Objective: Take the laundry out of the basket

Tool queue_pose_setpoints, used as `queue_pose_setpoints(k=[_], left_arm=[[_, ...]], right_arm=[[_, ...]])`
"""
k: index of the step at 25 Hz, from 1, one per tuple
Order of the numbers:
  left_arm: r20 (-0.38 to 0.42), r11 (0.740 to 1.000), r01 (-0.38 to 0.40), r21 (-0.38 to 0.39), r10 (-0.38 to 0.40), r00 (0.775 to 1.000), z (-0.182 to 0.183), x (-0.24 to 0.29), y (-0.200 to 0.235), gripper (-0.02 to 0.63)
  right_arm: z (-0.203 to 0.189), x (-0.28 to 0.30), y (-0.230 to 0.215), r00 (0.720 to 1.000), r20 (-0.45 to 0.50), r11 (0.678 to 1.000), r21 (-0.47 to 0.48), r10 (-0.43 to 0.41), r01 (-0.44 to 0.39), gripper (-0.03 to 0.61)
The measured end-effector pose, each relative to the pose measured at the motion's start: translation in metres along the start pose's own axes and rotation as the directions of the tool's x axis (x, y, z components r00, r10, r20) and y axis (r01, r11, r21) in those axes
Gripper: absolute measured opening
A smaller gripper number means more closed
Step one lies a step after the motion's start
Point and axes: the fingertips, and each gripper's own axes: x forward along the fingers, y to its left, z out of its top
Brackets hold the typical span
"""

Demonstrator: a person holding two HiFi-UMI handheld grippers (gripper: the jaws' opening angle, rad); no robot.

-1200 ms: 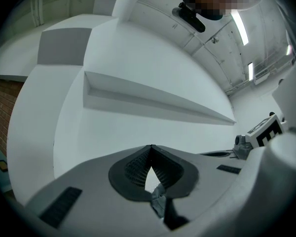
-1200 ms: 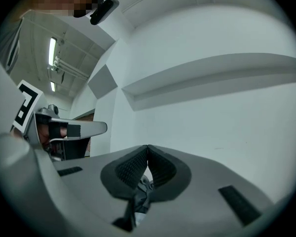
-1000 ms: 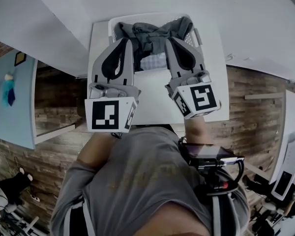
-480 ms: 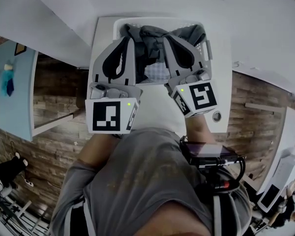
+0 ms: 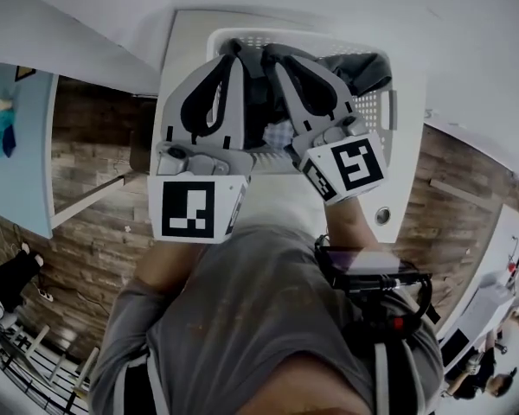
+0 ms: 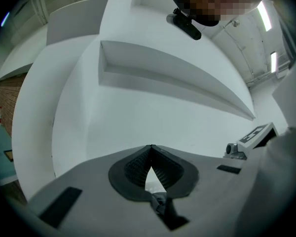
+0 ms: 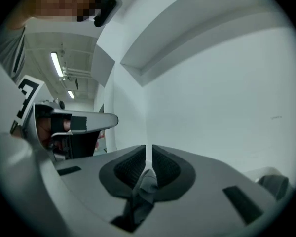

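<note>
Over the white basket [image 5: 379, 111] on a white table [image 5: 183, 50], both tools held one grey garment [image 5: 363, 66], which was bunched along the basket's far side. Pressed together, the left gripper [image 6: 151, 148] pinched a dark fold. The right gripper [image 7: 148, 151] had just been easing its jaws apart, with cloth caught between the pads.

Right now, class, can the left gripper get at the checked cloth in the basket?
Probably not: the left gripper is shut on the grey garment, fingers occupied, though the checked cloth lies uncovered in the basket.

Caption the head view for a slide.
Left gripper and right gripper hold a grey garment at the white basket; the right jaws have just been opening.
</note>
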Motion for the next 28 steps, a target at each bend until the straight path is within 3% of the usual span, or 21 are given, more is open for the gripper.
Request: queue_pose_setpoints(k=[1,3,5,10,17,23,25,28], left_arm=[[-0.005,1.0,-0.003,-0.007,0.003,1.0,-0.002,0.003,0.003,0.008],[-0.012,1.0,-0.011,-0.021,0.01,1.0,-0.005,0.008,0.009,0.008],[-0.017,0.999,-0.016,-0.037,0.016,1.0,-0.008,0.012,0.014,0.008],[-0.021,0.998,-0.021,-0.063,0.02,1.0,-0.014,0.024,0.026,0.008],[-0.025,0.994,-0.015,-0.108,0.012,1.0,-0.021,0.028,0.043,0.008],[-0.031,0.991,-0.014,-0.135,0.01,0.999,-0.03,0.03,0.053,0.008],[-0.035,0.99,-0.013,-0.141,0.008,0.999,-0.033,0.031,0.054,0.008],[-0.041,0.99,-0.012,-0.143,0.006,0.999,-0.035,0.031,0.055,0.008]], right_arm=[[-0.004,0.006,0.0,1.0,-0.013,1.0,-0.015,0.007,-0.007,0.038],[-0.015,0.018,0.001,0.998,-0.061,0.999,-0.045,0.027,-0.03,0.131],[-0.028,0.028,0.004,0.991,-0.12,0.997,-0.048,0.058,-0.064,0.183],[-0.054,0.053,0.019,0.955,-0.256,0.978,-0.108,0.147,-0.18,0.303],[-0.094,0.072,0.04,0.88,-0.425,0.95,-0.122,0.211,-0.286,0.366],[-0.126,0.076,0.034,0.822,-0.555,0.938,-0.203,0.127,-0.282,0.345],[-0.129,0.076,0.028,0.817,-0.572,0.936,-0.239,0.08,-0.259,0.216],[-0.133,0.075,0.023,0.809,-0.586,0.931,-0.266,0.049,-0.249,0.078]])
